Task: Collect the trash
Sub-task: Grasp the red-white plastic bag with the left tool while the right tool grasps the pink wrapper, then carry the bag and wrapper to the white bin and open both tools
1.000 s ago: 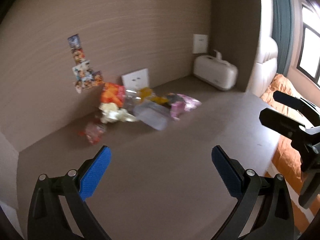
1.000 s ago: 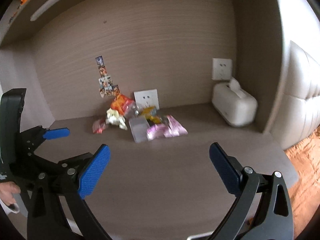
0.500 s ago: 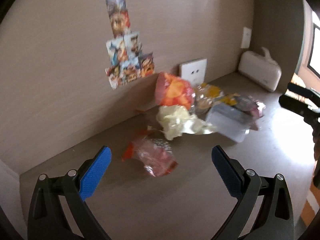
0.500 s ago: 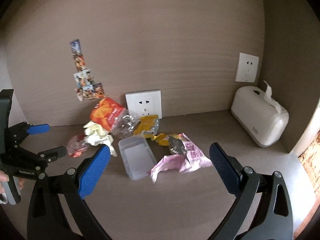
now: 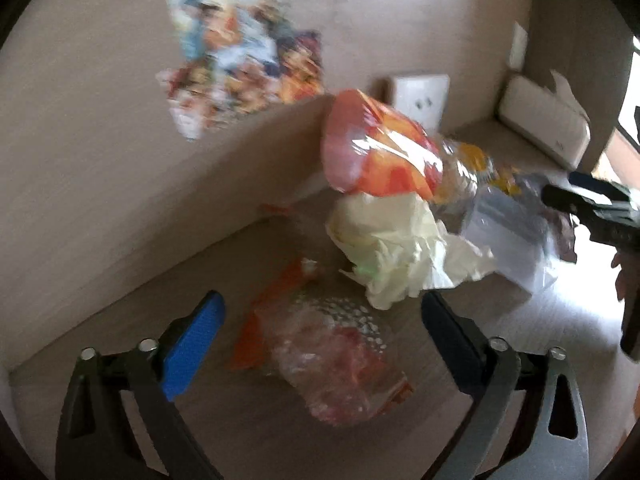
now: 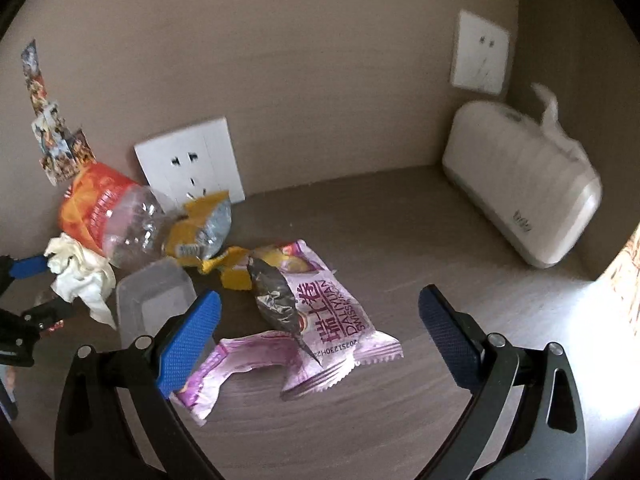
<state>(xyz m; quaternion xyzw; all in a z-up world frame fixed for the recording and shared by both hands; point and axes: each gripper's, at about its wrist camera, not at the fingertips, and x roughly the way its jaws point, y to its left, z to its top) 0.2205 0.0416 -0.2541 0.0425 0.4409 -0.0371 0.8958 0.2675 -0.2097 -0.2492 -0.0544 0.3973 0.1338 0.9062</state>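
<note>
Through the left wrist view, the spread left gripper [image 5: 320,320] has closed in to straddle the crumpled clear red-printed plastic wrapper [image 5: 328,360]. From the right wrist view, the open right gripper [image 6: 320,316] has advanced over the pink foil snack packet [image 6: 320,320]; both grasps look imminent.

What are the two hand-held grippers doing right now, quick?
Left hand-held gripper: open, holding nothing, over a clear red wrapper.
Right hand-held gripper: open, holding nothing.
</note>
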